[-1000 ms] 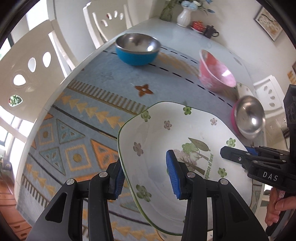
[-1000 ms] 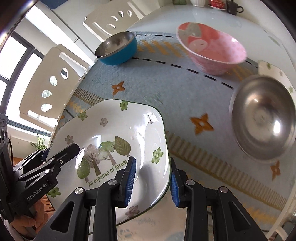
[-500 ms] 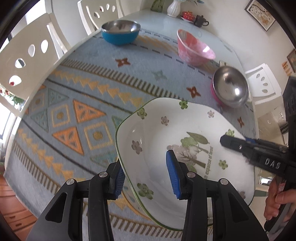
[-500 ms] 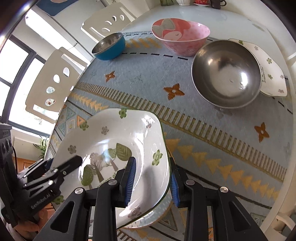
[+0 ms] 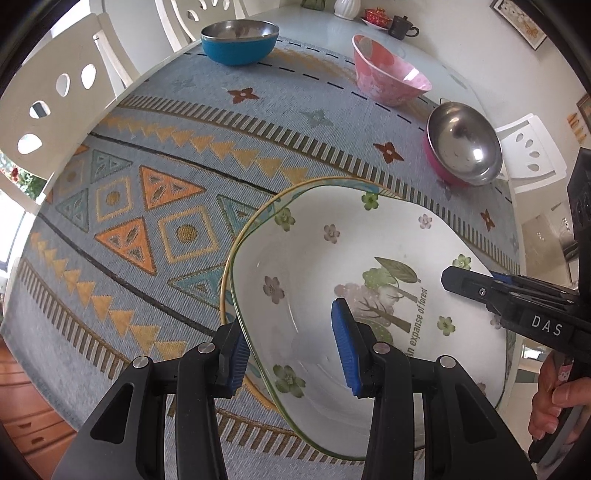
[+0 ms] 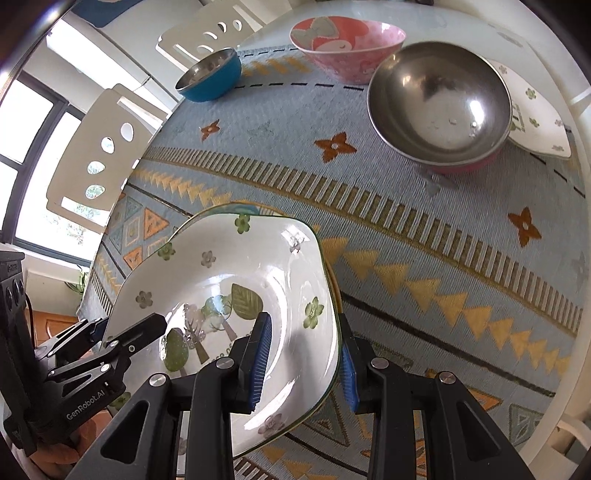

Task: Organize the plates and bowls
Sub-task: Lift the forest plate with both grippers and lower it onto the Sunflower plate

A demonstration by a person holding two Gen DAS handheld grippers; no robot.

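Note:
A white flowered square plate (image 5: pixel 332 258) (image 6: pixel 236 273) with a green rim is held between both grippers, just above another plate whose yellow rim (image 5: pixel 225 269) (image 6: pixel 229 208) shows under it. My left gripper (image 5: pixel 291 347) has its jaws on either side of the plate's left rim, with a gap at the inner pad. My right gripper (image 6: pixel 303 362) is shut on the plate's right rim. Farther off stand a blue bowl (image 5: pixel 238 40) (image 6: pixel 210 74), a pink bowl (image 5: pixel 388 74) (image 6: pixel 347 40) and a steel bowl with a pink outside (image 5: pixel 461 144) (image 6: pixel 439 107).
A patterned blue cloth (image 5: pixel 147 184) (image 6: pixel 424 229) covers the table. A second white flowered plate (image 6: pixel 535 114) lies under the steel bowl. White chairs (image 5: pixel 48 96) (image 6: pixel 103 155) stand at the left, and a vase and dark cup (image 5: pixel 402 27) at the far end.
The flowered plate has come toward the near edge with both grippers and sunk lower. A yellow-rimmed plate now shows under it.

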